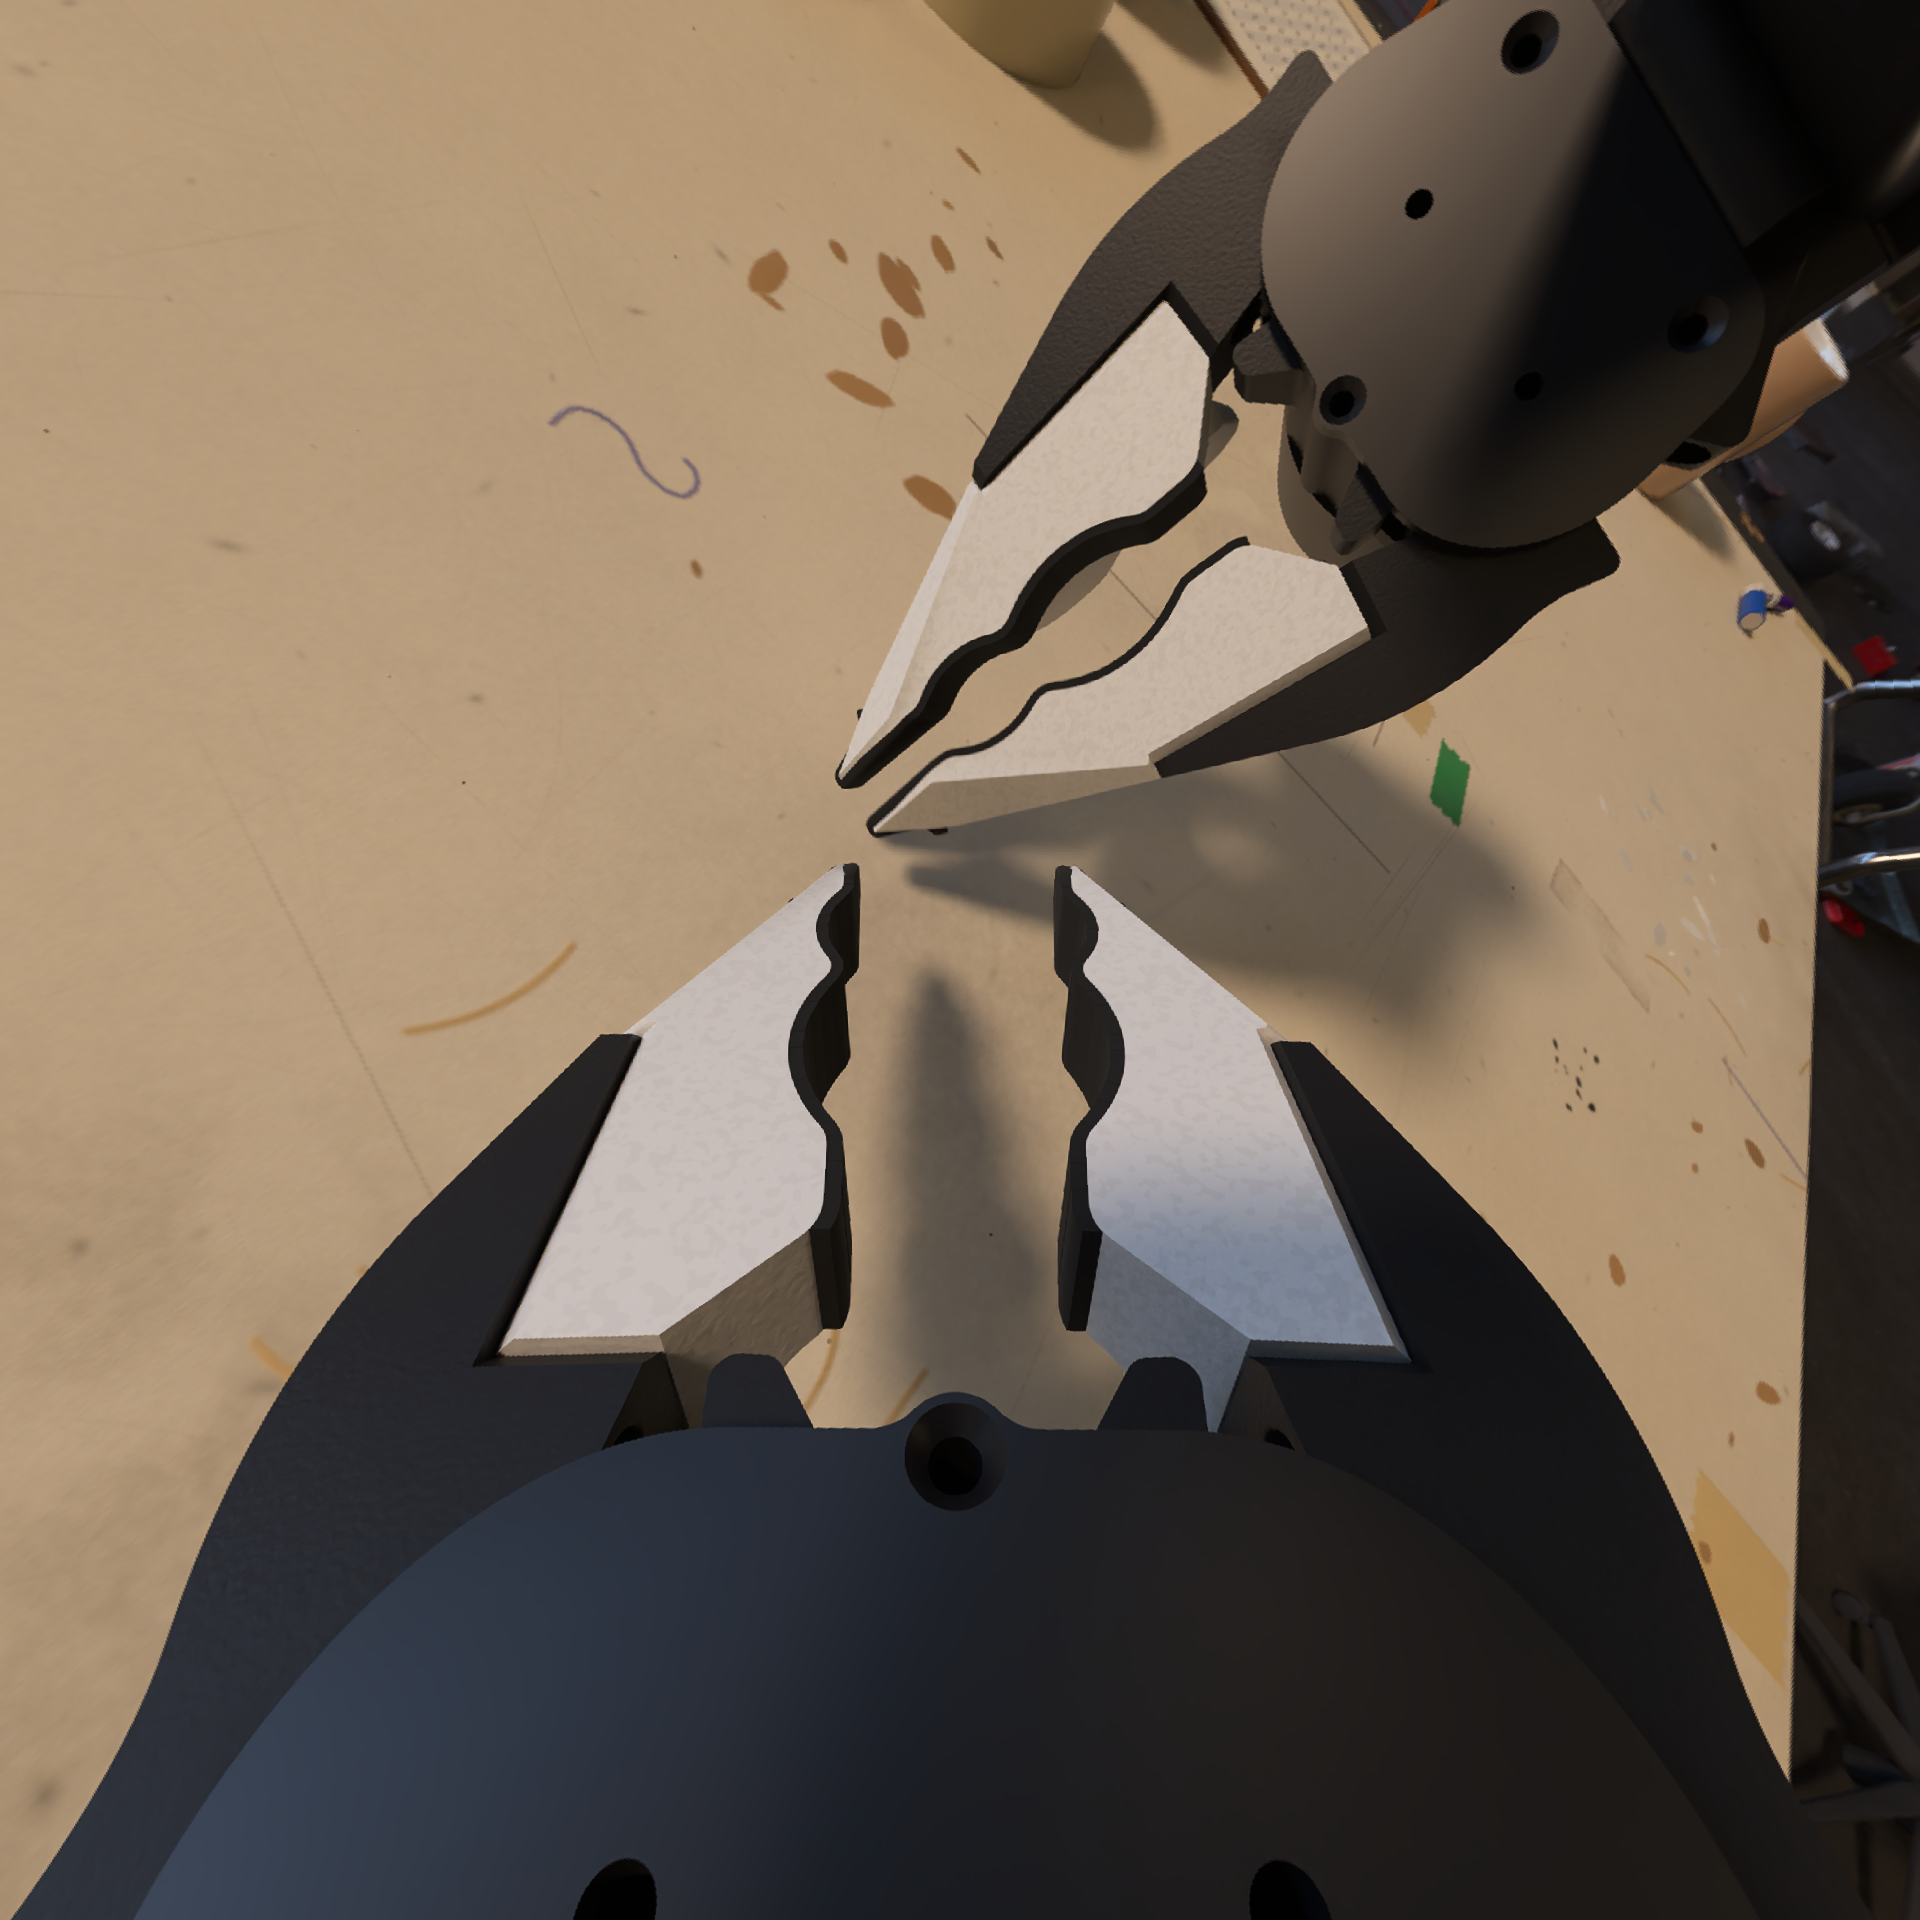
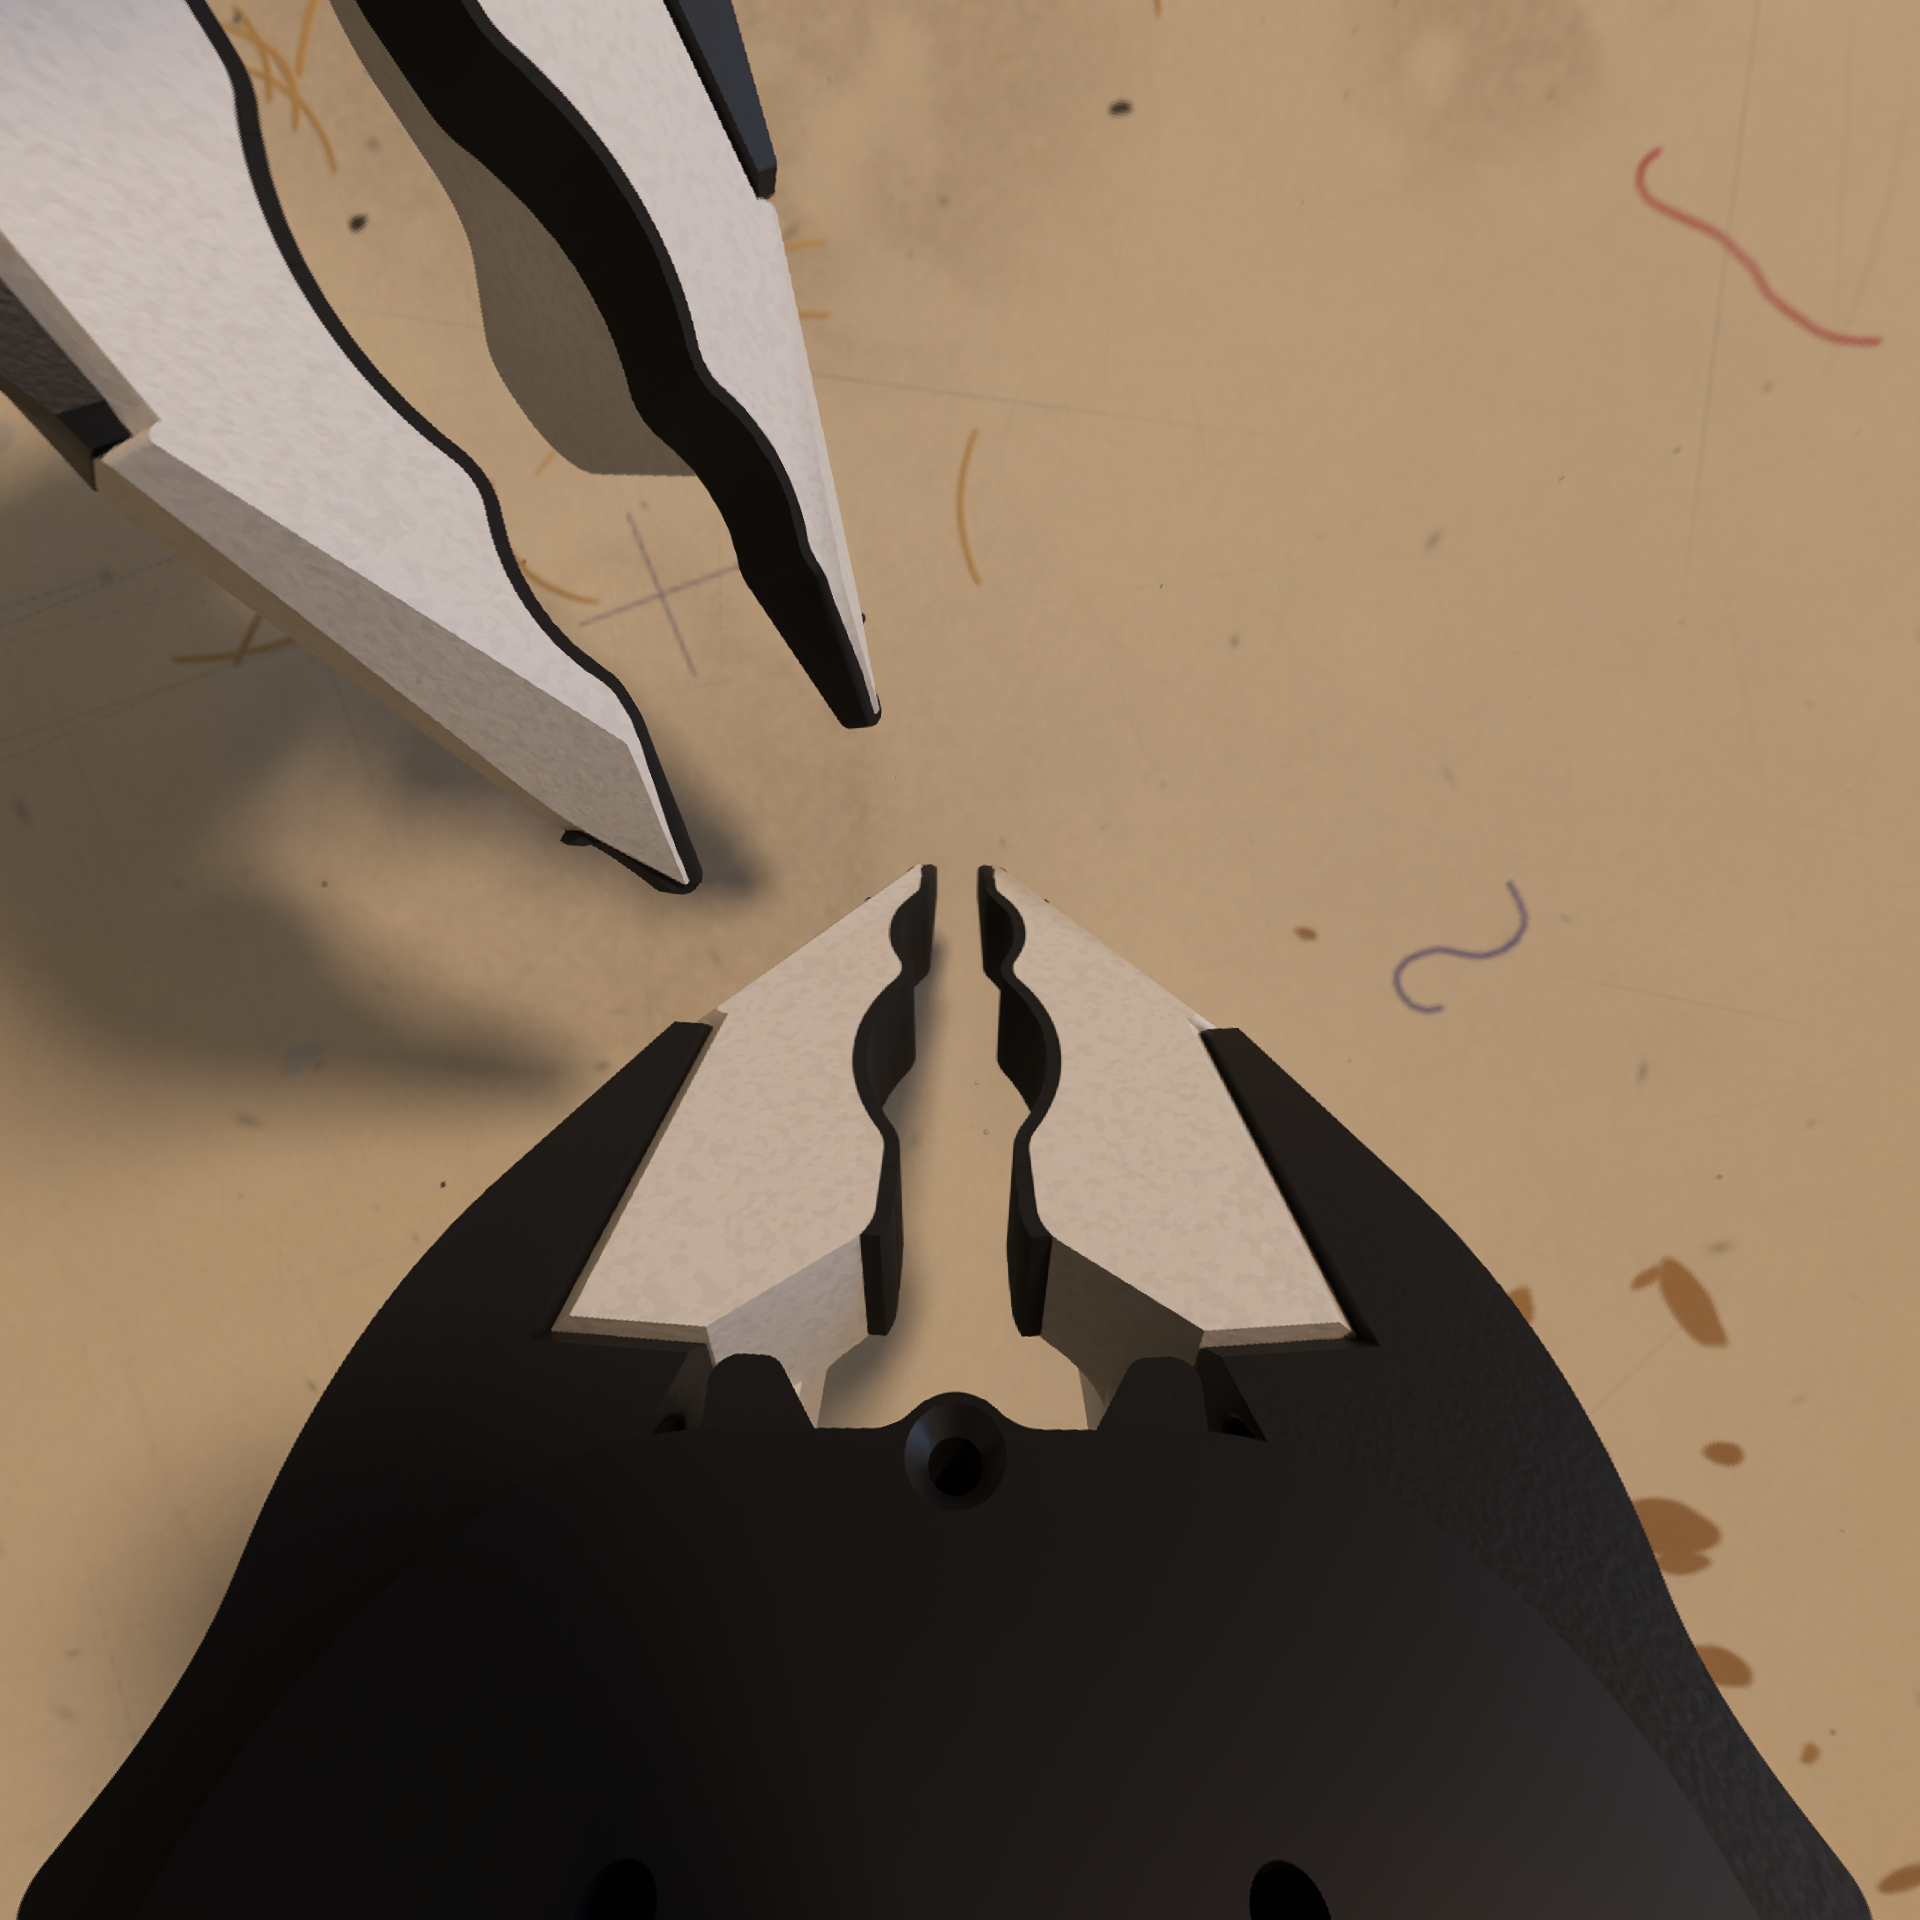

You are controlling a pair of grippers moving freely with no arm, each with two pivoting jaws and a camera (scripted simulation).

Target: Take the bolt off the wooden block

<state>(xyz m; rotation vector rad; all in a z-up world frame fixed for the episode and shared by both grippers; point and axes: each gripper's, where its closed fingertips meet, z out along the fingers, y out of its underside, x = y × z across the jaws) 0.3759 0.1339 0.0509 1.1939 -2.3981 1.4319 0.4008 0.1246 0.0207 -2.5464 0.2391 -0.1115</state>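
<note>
No bolt and no wooden block show in either view. My left gripper (image 1: 956, 873) is open and empty, its white pads pointing down at the tan tabletop (image 1: 416, 623). My right gripper (image 1: 862, 805) comes in from the upper right, its tips just beyond the left gripper's tips. In the right wrist view the right gripper (image 2: 956, 871) has its jaws almost together with only a thin slit between them and nothing in it. The left gripper (image 2: 774, 800) reaches in from the upper left with its jaws apart.
A beige cylinder (image 1: 1023, 31) stands at the far edge of the table. The table's right edge (image 1: 1808, 1143) drops to dark clutter. A green tape scrap (image 1: 1449, 779) and brown stains (image 1: 894, 281) mark the top. Pen squiggles (image 2: 1465, 945) lie near the right gripper.
</note>
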